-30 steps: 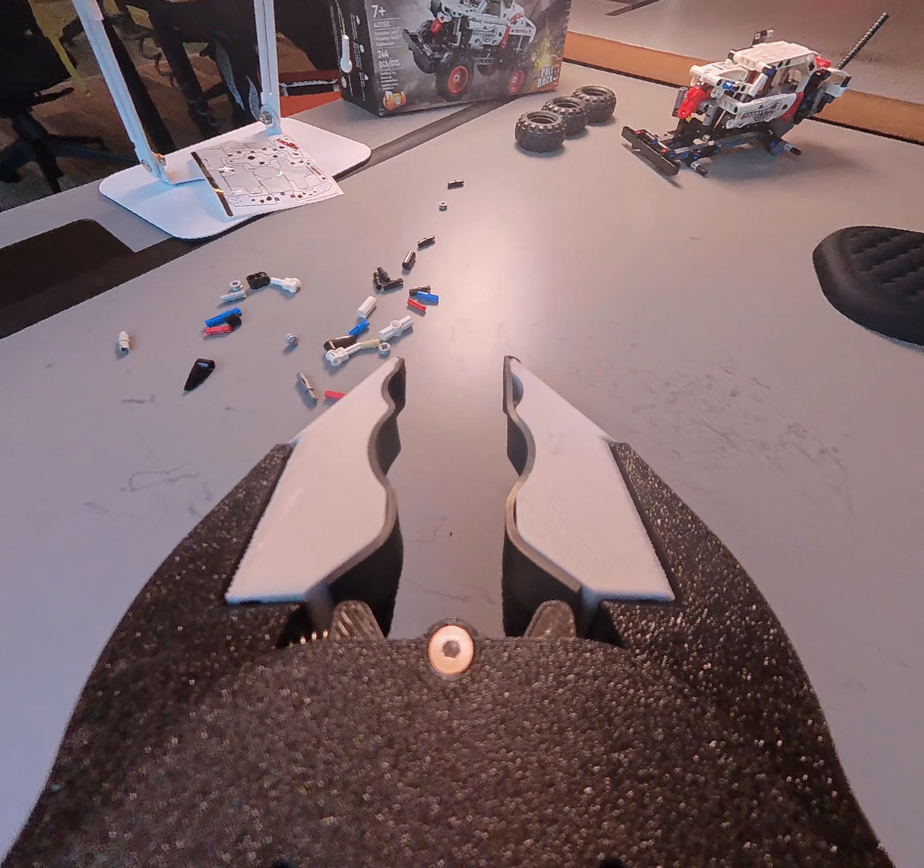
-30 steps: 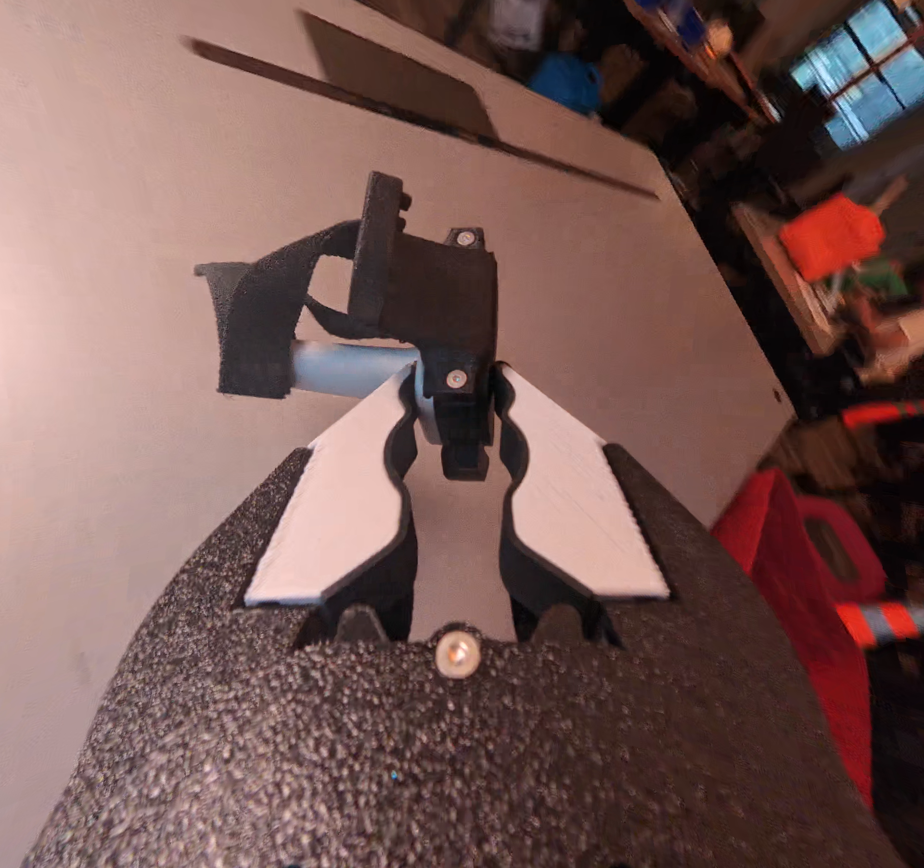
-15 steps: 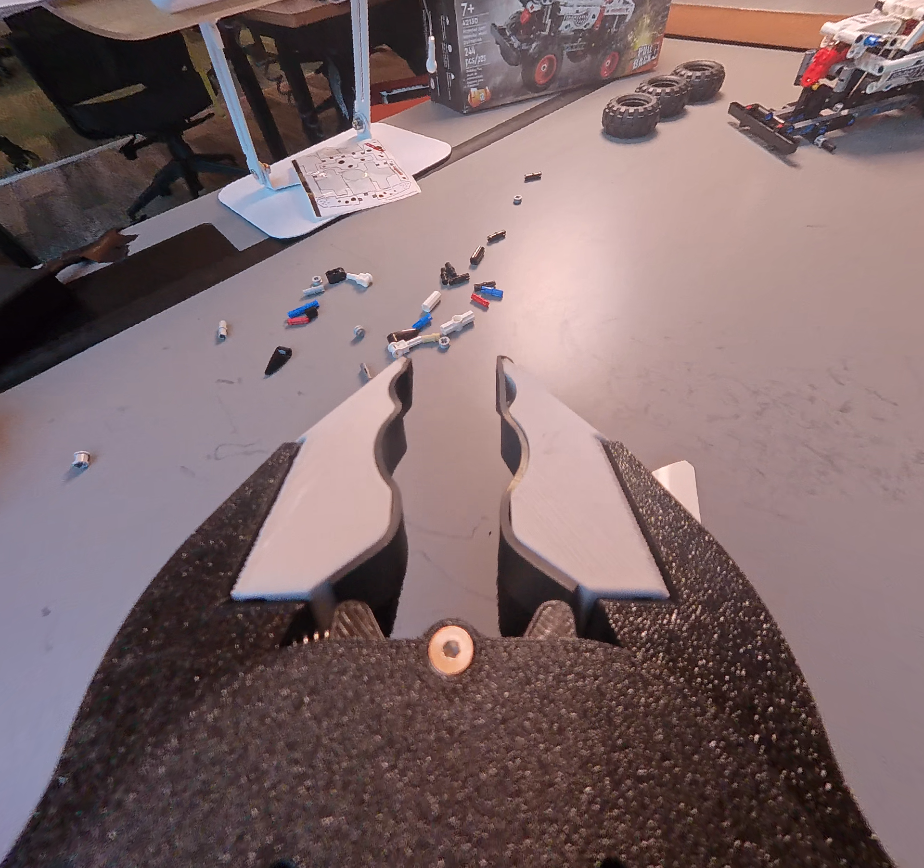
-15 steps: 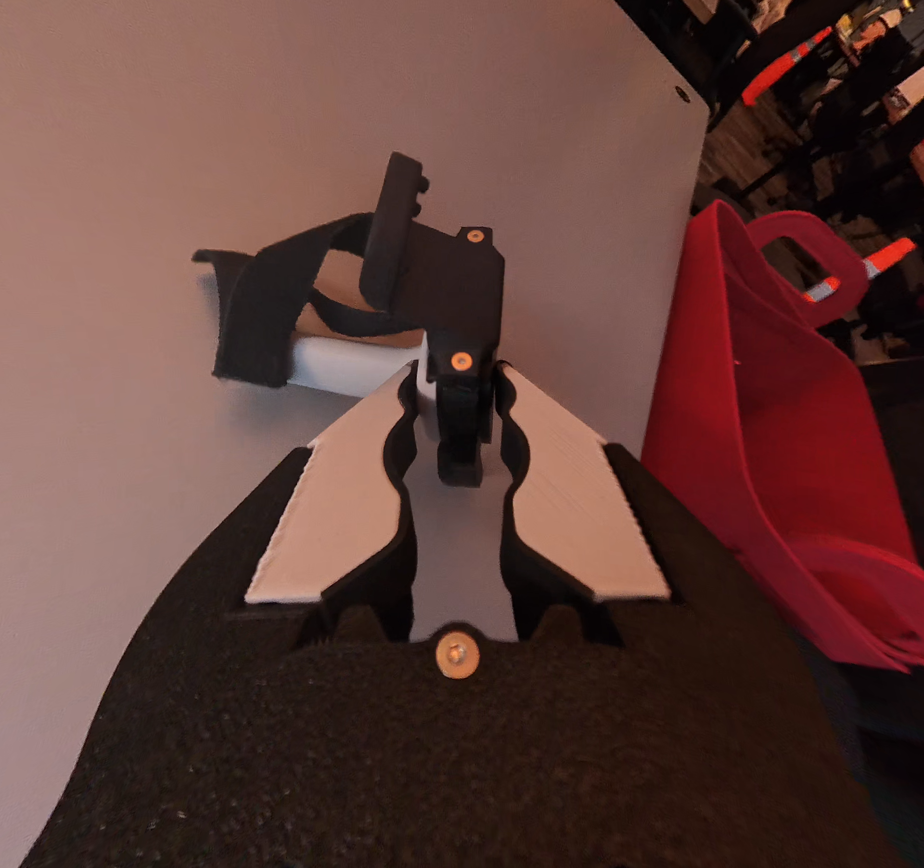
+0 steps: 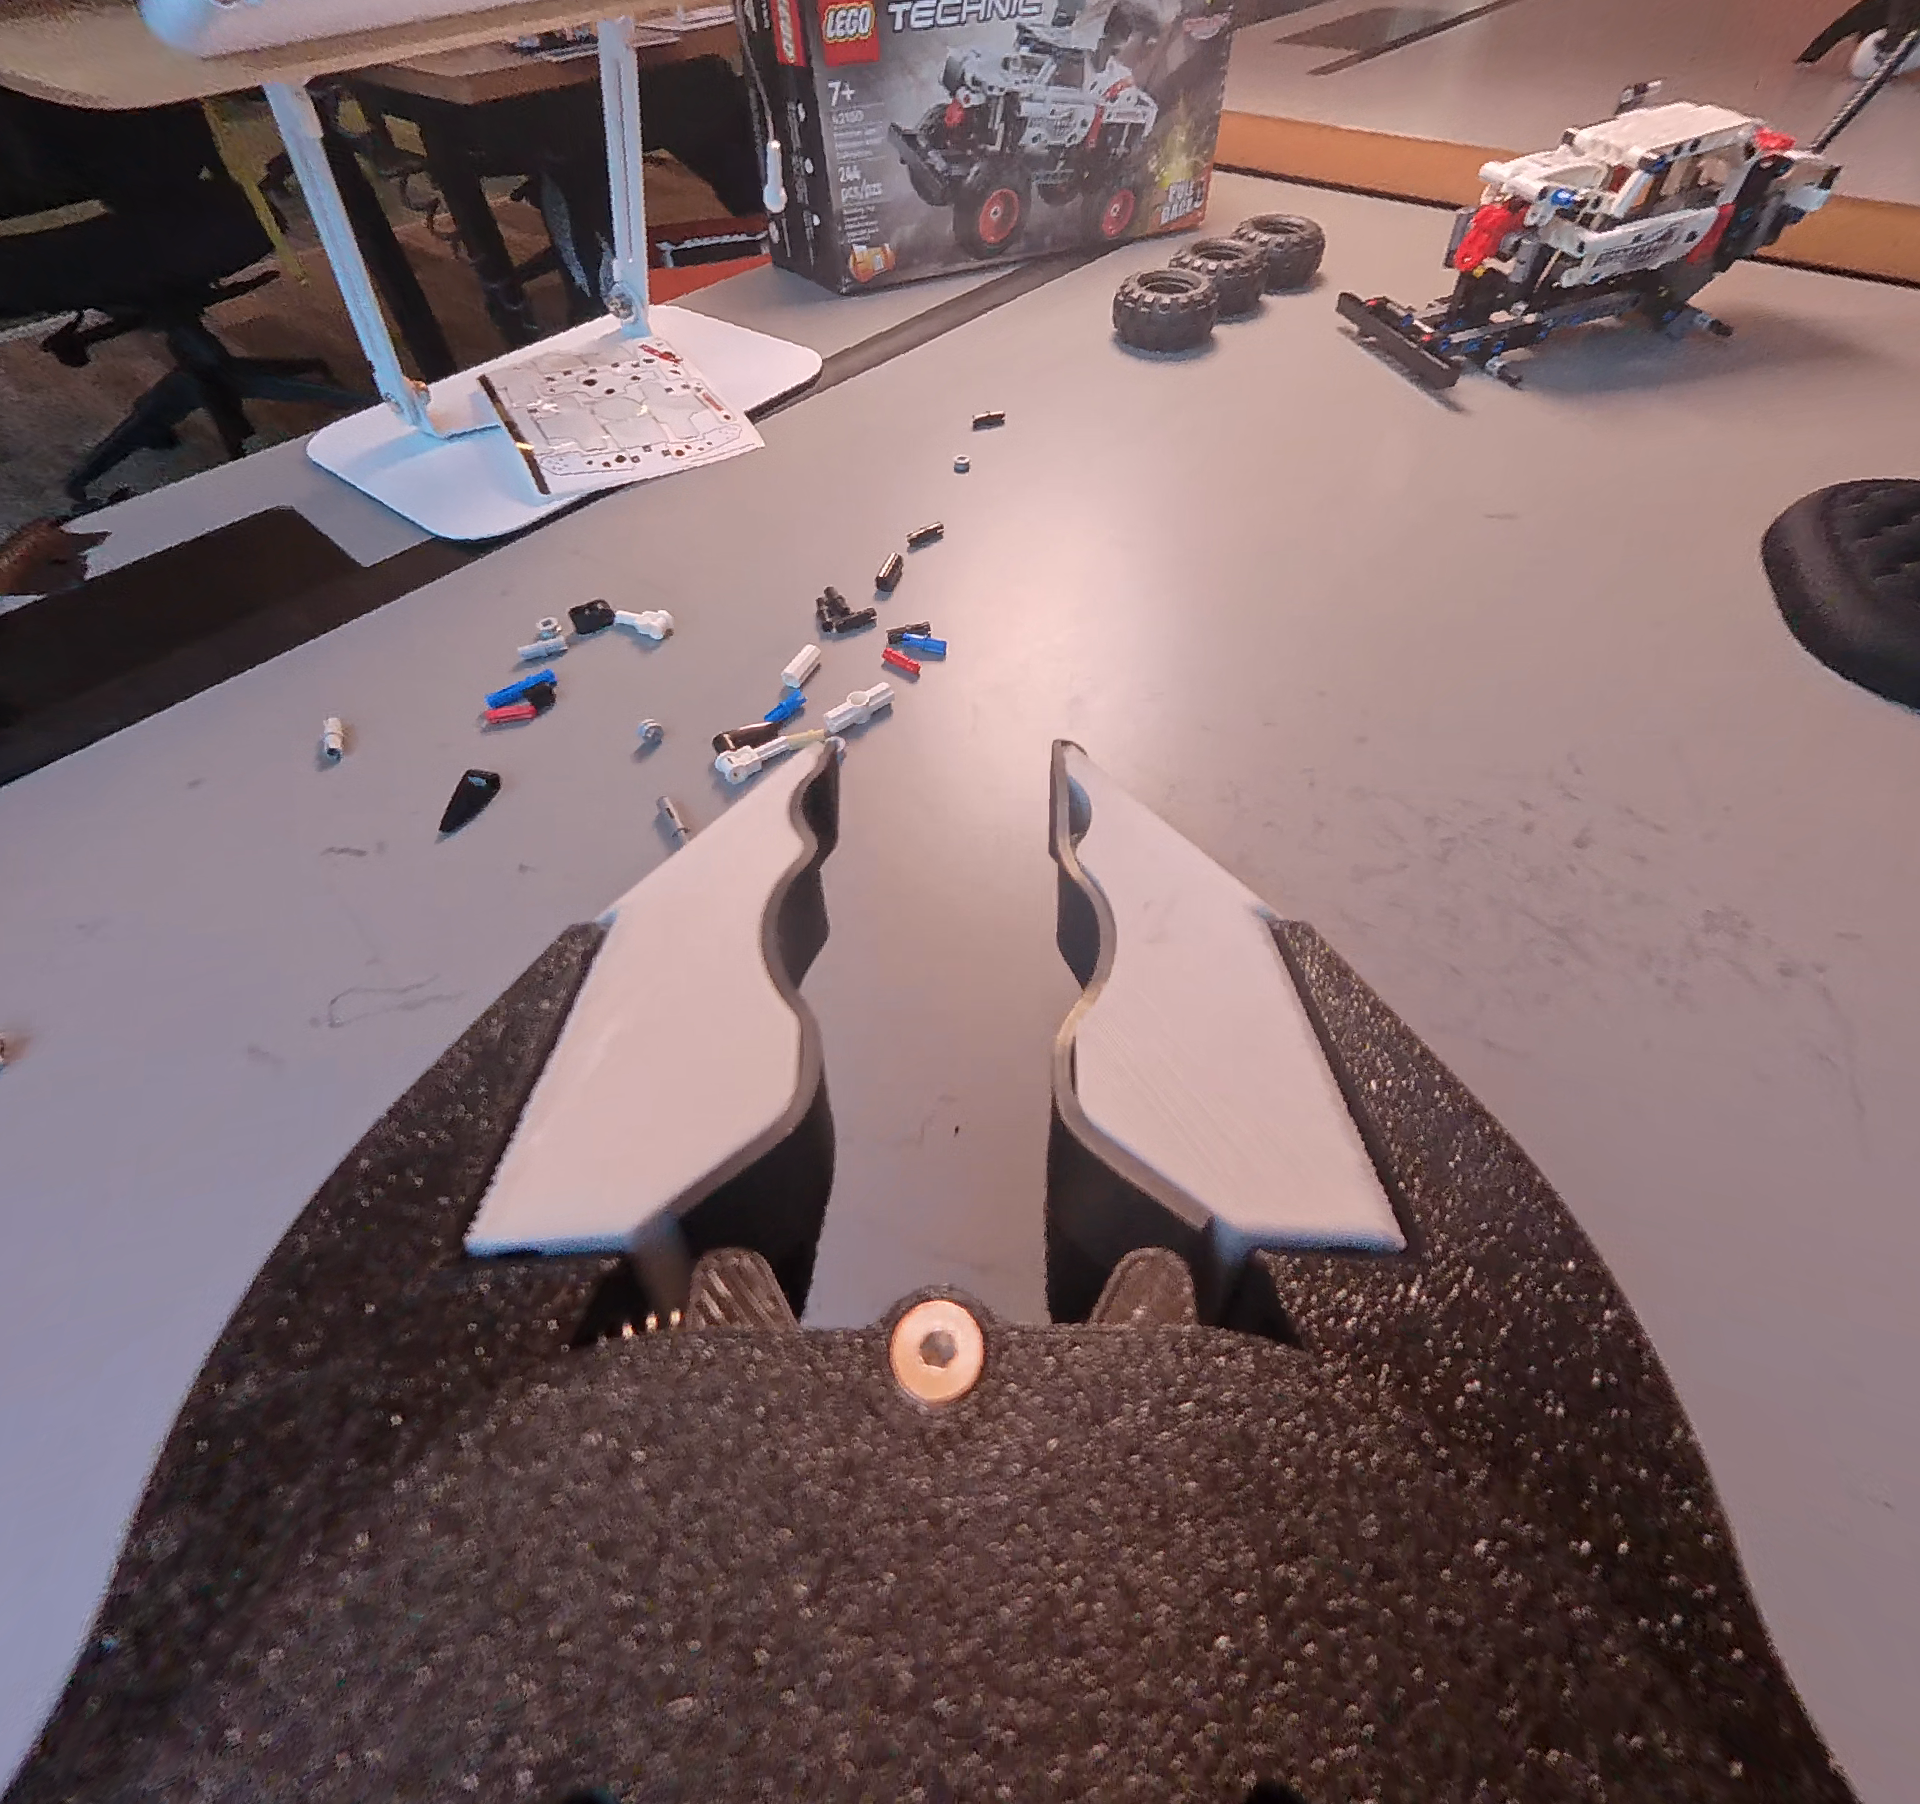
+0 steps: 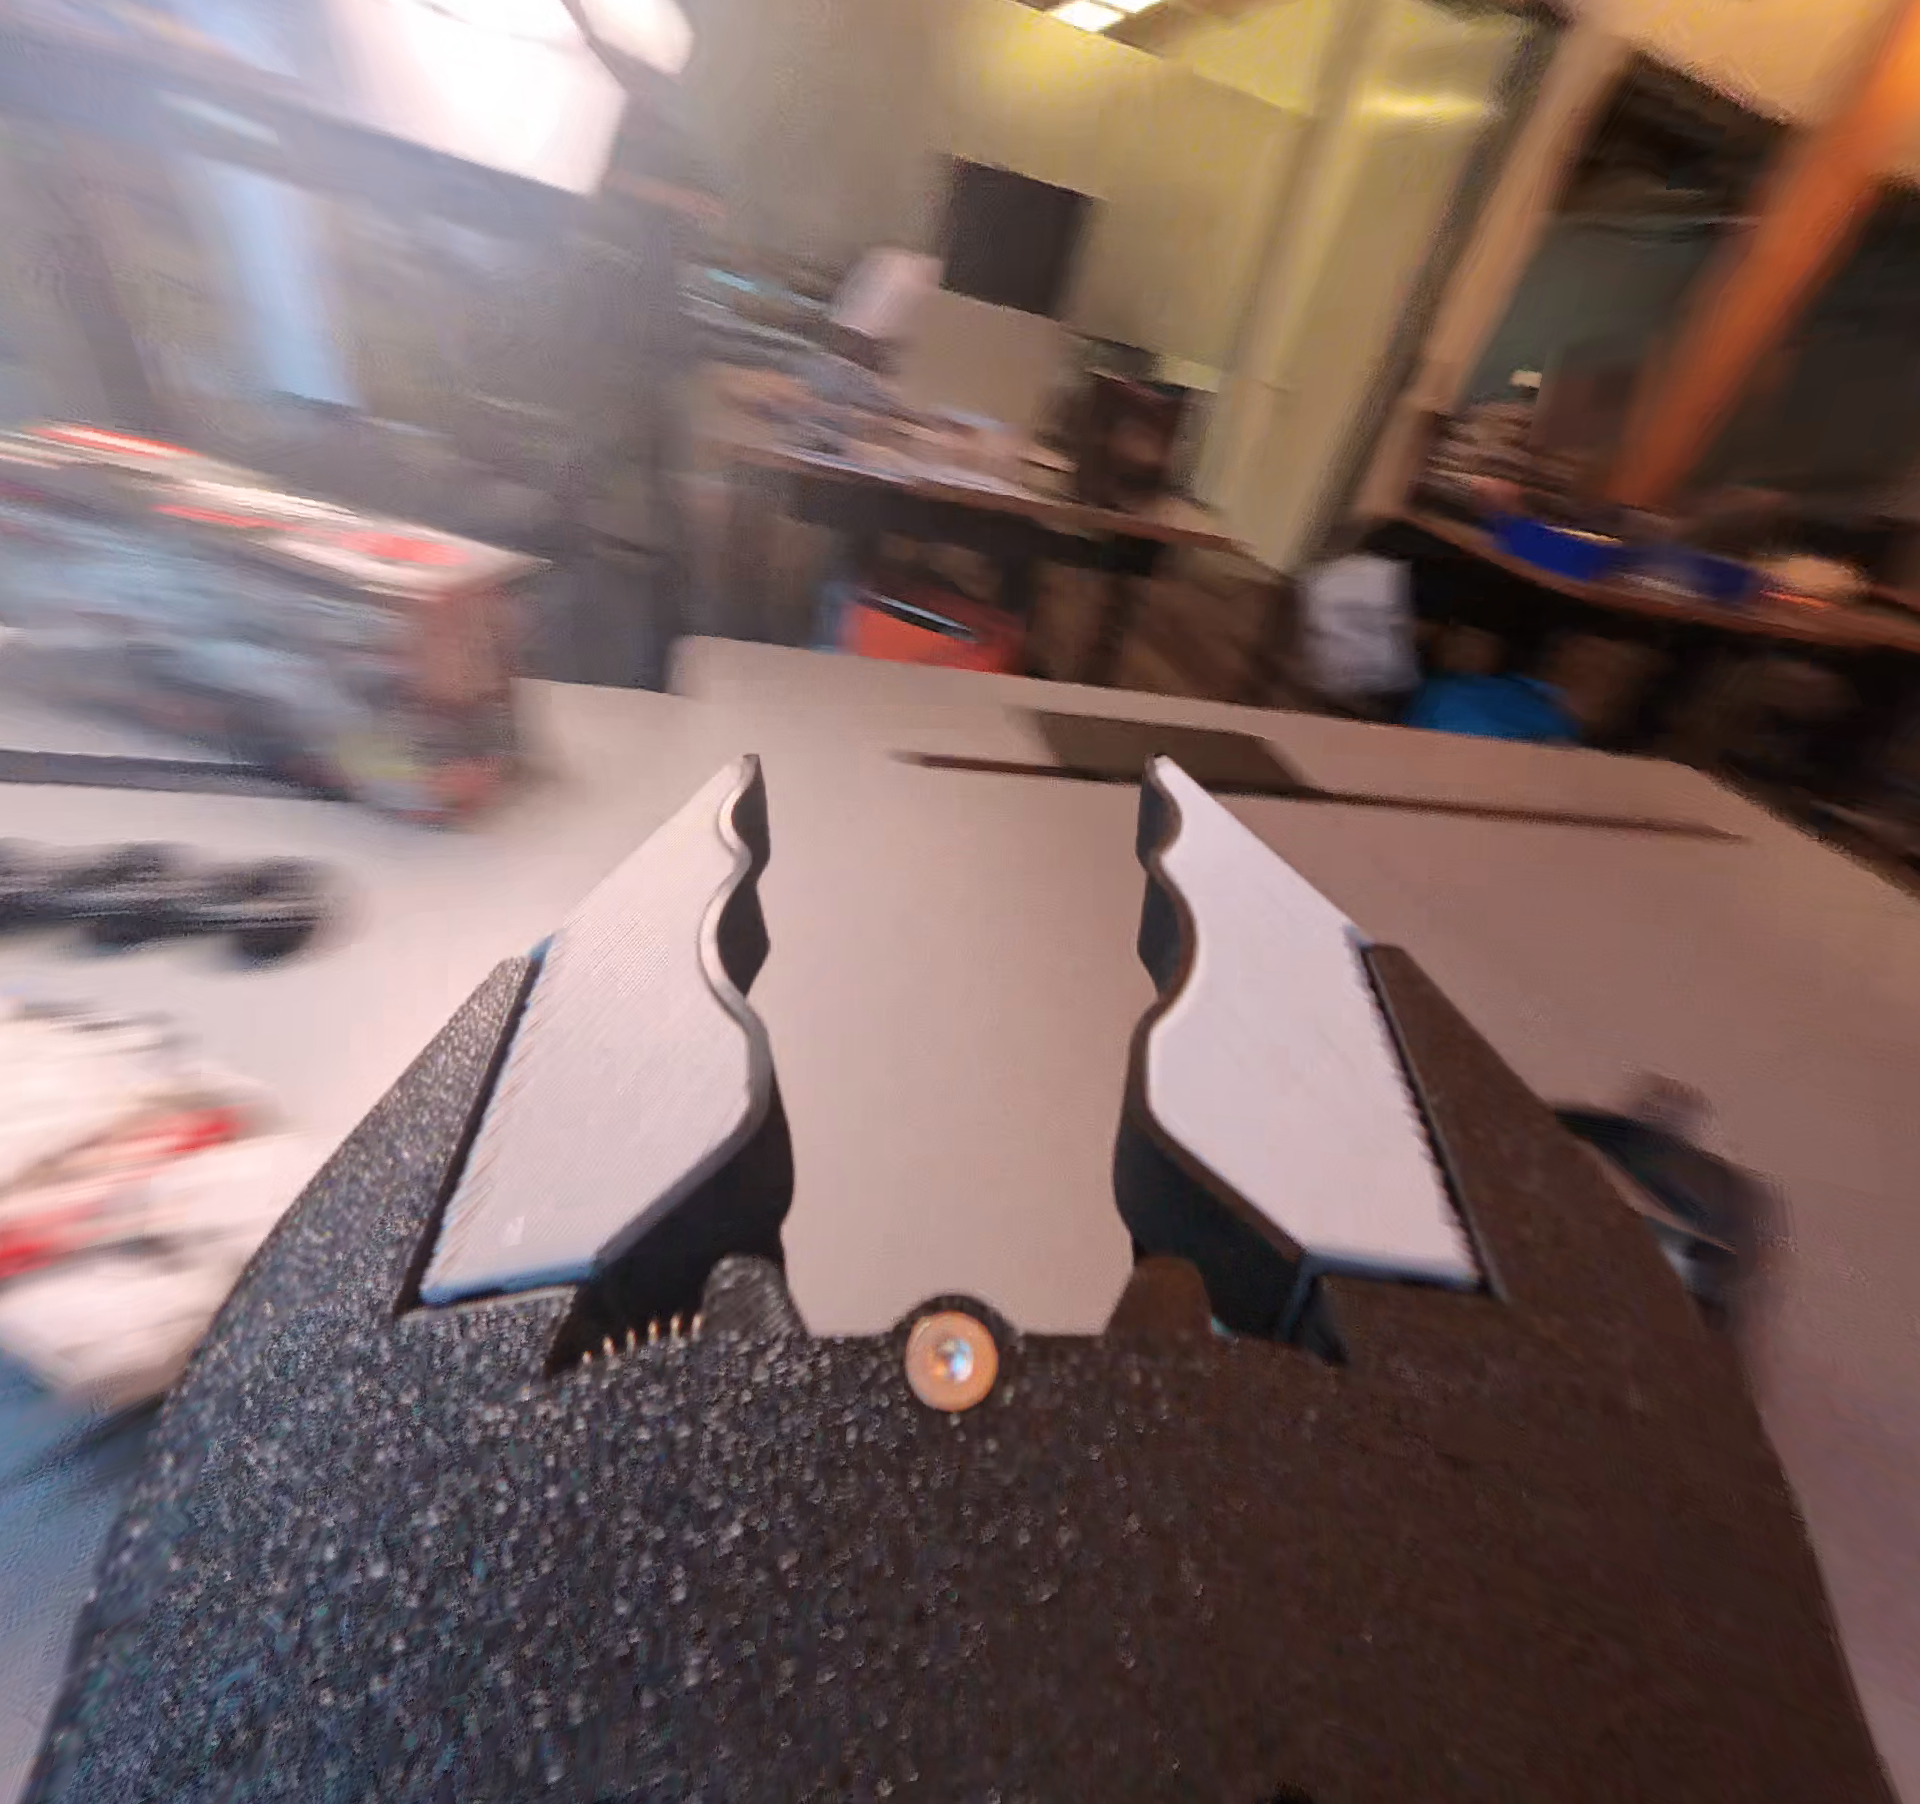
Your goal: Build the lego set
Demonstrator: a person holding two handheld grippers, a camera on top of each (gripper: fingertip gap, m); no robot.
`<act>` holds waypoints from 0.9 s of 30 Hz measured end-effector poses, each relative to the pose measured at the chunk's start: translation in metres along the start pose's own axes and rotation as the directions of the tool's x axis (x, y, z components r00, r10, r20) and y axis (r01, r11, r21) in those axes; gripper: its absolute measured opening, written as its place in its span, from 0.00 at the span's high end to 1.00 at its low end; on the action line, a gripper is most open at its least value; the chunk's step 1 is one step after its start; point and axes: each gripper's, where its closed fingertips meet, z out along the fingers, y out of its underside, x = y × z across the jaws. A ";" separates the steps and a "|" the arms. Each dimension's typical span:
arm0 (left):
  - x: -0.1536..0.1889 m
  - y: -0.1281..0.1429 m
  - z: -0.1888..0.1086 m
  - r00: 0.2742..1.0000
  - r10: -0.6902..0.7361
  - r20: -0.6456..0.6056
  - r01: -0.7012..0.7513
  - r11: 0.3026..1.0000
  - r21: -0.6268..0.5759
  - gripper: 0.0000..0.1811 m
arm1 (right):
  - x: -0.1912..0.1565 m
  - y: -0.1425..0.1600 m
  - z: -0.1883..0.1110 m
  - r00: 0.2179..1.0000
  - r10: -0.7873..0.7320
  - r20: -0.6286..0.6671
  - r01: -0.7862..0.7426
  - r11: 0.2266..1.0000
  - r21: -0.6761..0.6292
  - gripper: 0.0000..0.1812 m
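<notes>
The lego set is spread over a grey table [image 5: 1351, 715]. Its printed box [image 5: 997, 92] stands upright far ahead of the left gripper [image 5: 943, 767]. The partly built truck [image 5: 1621, 216], white with red and blue details and without wheels, sits ahead and to the right of that gripper. Three black tyres [image 5: 1216, 274] lie in a row between box and truck. Loose small parts [image 5: 790, 674], black, white, blue and red, lie scattered just ahead and to the left of the left fingertips.

The left gripper is empty, jaws moderately apart, as half a second ago. The right gripper [image 6: 951, 778], which then clamped a black fixture, is now spread wide and empty; its view is motion-blurred, with the truck [image 6: 114, 1172] a smear to its lower left.
</notes>
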 end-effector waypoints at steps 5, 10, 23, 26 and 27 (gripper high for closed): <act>0.022 -0.011 -0.014 0.996 0.031 -0.087 -0.033 0.999 -0.018 0.76 | -0.289 -0.018 -0.065 0.796 0.003 0.605 -0.019 1.000 0.020 0.62; 0.061 0.010 -0.024 0.953 -0.092 -0.289 0.040 0.983 -0.181 0.69 | -0.492 0.018 -0.103 0.446 0.040 0.894 0.005 0.999 -0.047 0.63; 0.082 0.064 -0.001 0.905 0.149 -0.398 -0.317 0.860 -0.400 0.97 | -0.674 0.076 -0.128 0.065 -0.088 0.994 0.286 0.956 0.066 0.60; 0.086 0.051 0.008 0.883 0.142 -0.447 -0.317 0.884 -0.344 1.00 | -0.667 0.084 -0.125 0.063 -0.113 0.992 0.320 0.943 0.087 0.60; 0.087 0.050 0.012 0.879 0.144 -0.455 -0.324 0.880 -0.347 1.00 | -0.665 0.088 -0.124 0.060 -0.131 0.990 0.341 0.934 0.103 0.60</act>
